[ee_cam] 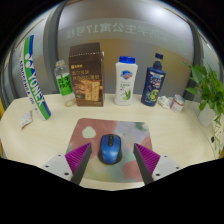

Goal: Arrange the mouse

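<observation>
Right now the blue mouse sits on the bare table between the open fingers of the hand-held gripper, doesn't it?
Not quite: the gripper view shows the blue mouse resting on a mouse pad, not the bare table. It does sit between the open fingers of the hand-held gripper.

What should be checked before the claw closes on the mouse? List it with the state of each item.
1. Mouse lies between the claw's fingers: ok.
2. Claw open, with a gap at either side of the mouse: ok.
3. Mouse rests on the mouse pad, not lifted: ok.
4. Mouse roughly centred between the two pads: ok, perhaps slightly nearer the left one.
5. Row behind, brown box, white bottle and blue bottle, stands well beyond the mouse pad: ok.
6. Fingertips low enough to catch the mouse's sides: cannot tell.
</observation>
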The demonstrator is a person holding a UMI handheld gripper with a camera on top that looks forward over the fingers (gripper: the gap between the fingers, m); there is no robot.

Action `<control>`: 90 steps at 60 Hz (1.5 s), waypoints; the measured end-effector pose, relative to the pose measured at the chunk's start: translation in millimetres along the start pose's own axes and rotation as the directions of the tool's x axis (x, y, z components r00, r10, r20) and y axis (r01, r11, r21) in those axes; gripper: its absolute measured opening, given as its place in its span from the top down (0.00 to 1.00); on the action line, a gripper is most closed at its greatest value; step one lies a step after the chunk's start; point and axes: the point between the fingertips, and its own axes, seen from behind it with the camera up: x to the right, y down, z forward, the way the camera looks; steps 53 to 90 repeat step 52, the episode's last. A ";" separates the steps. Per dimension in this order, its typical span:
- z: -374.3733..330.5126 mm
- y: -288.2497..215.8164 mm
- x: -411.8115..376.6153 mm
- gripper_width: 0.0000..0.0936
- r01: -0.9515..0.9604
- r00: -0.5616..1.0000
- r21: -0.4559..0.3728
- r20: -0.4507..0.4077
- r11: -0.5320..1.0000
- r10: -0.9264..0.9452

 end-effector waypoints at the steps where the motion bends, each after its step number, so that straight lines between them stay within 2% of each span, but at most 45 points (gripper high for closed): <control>1: -5.7 -1.5 0.1 0.08 0.003 1.000 0.007 -0.004 1.000 -0.003; 15: -111.2 -6.5 -10.8 0.08 0.046 0.997 0.097 -0.062 0.994 -0.040; 26: -195.5 18.0 -27.4 0.09 0.058 0.995 0.121 -0.089 0.991 -0.048; 38: -247.4 45.3 -37.0 0.09 0.055 0.994 0.134 -0.105 0.989 -0.041; 90: -264.7 48.4 -39.7 0.09 0.069 0.992 0.144 -0.116 0.987 -0.053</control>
